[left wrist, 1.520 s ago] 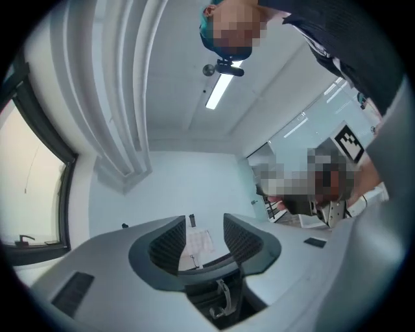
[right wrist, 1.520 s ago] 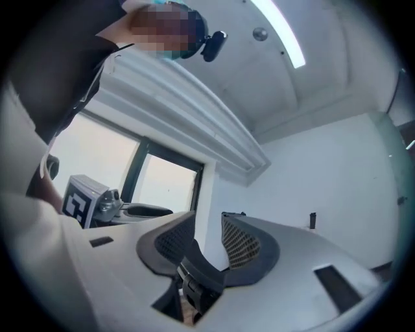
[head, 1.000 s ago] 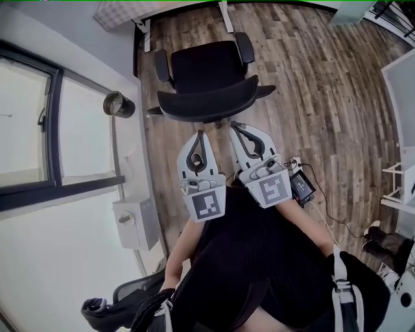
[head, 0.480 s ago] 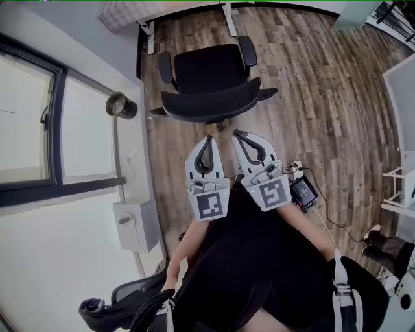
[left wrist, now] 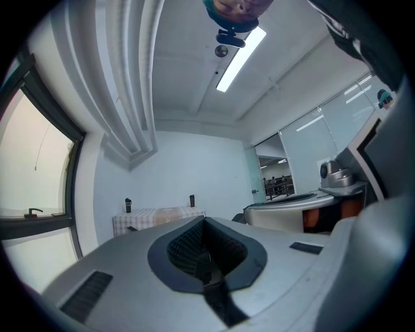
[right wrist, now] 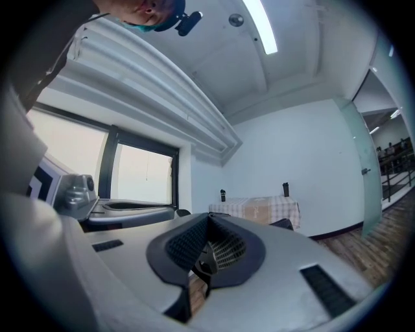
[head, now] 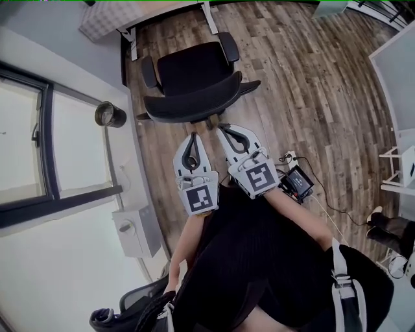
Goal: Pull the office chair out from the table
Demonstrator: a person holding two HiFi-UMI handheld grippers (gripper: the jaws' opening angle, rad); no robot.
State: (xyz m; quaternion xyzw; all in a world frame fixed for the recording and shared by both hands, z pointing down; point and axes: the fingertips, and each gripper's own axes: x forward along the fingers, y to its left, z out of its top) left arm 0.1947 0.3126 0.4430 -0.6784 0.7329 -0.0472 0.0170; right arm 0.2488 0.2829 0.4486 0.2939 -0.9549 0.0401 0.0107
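Left gripper [head: 192, 141] has its jaws pressed together with nothing between them, and the right gripper [head: 228, 131] just beside it is the same, closed and empty, both pointing level at the chair [head: 194, 71]. The chair sits just ahead of the tips, its curved back nearest them but not touching, seat and armrests beyond. By the look of it the pull is as good as done: the chair stands out on open floor [head: 305, 84], clear of the table [head: 107, 18] further ahead, with a strip of boards between the two, so what is left seems to be only backing away. The floor is dark wood planks all round. Out to the left of the grippers runs a white wall with a big dark-framed window [head: 39, 149], a dark round can [head: 107, 115] at its foot, and a white box [head: 133, 230] lower down; to the right, close by, a small device on a cable [head: 297, 183], and well off that way a white shelf [head: 405, 168]
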